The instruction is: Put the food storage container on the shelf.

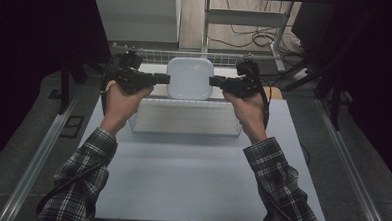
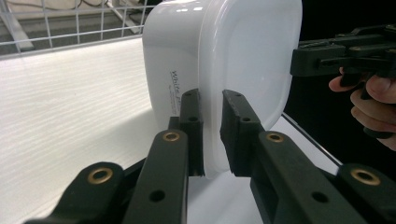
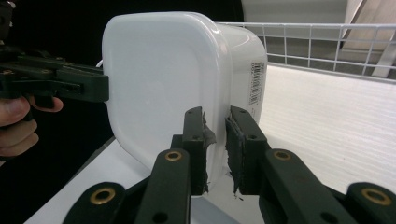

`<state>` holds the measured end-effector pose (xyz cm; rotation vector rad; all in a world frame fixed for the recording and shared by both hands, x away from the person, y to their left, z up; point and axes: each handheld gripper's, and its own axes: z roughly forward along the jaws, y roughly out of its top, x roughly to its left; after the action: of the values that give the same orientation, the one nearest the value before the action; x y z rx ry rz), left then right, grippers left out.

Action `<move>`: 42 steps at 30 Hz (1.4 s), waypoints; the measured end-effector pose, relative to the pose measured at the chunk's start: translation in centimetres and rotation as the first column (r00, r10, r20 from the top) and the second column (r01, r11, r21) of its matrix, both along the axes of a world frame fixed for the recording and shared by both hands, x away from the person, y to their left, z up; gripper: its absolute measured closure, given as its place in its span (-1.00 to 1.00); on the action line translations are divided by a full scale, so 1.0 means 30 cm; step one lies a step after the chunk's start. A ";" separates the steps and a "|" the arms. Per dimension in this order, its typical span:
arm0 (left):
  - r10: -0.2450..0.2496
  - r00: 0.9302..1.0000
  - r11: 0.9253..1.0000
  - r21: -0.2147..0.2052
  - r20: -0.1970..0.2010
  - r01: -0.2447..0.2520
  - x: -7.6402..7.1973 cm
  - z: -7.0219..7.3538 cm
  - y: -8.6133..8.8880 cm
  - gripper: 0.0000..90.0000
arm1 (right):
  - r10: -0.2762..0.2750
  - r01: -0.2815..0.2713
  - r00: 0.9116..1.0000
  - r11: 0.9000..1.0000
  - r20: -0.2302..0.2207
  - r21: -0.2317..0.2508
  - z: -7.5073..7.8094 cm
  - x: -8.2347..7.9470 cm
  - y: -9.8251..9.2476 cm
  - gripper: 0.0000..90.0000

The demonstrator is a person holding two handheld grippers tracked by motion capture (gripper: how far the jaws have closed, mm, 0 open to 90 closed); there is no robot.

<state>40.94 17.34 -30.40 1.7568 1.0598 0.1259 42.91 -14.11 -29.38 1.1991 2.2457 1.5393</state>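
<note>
A pale grey-blue rectangular worktop (image 1: 191, 180) fills the middle of the high view, with dark floor and a metal rail to either side. Behind it, a white wire-mesh fence (image 1: 151, 53) runs across the far edge. Beyond that stand a pale cabinet, a metal frame and loose black cables on a wooden floor. On the worktop's far half lie a white ribbed board (image 2: 70, 107) and, nearer the person, a shallow clear plastic tray (image 1: 186, 117).

At the left, the left gripper (image 1: 160, 79) has its jaws clamped on the rim of a white, square, round-cornered plastic container (image 1: 189, 77), the lip pinched between the two black pads. The container is held up above the far part of the worktop, between the two grippers. It is glossy and smooth, with a flanged rim, small printed writing on one wall in the left gripper view, and a barcode label on another wall in the right gripper view. At the right, the right gripper (image 1: 216, 82) is clamped on the opposite rim.
</note>
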 end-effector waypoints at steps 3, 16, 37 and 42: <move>0.001 1.000 1.000 -0.011 -0.011 -0.001 0.013 -0.009 0.005 0.76 | 0.002 -0.002 1.000 1.000 -0.017 0.007 -0.008 0.018 0.002 0.71; 0.020 1.000 1.000 -0.013 0.015 -0.020 0.039 -0.033 0.001 0.48 | -0.012 0.012 1.000 0.999 0.002 -0.036 0.002 0.052 0.044 0.52; 0.071 0.997 0.997 -0.024 -0.010 -0.071 0.118 -0.040 -0.002 0.28 | -0.054 0.053 0.997 0.998 -0.045 -0.032 -0.019 0.123 0.062 0.22; 0.115 0.993 0.993 -0.015 -0.004 -0.115 0.145 -0.038 -0.010 0.24 | -0.110 0.109 0.994 0.993 -0.006 -0.039 -0.023 0.139 0.075 0.22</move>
<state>45.29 17.04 -31.52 1.6835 1.1616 0.1861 47.07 -11.85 -30.06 1.2971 2.1649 1.4473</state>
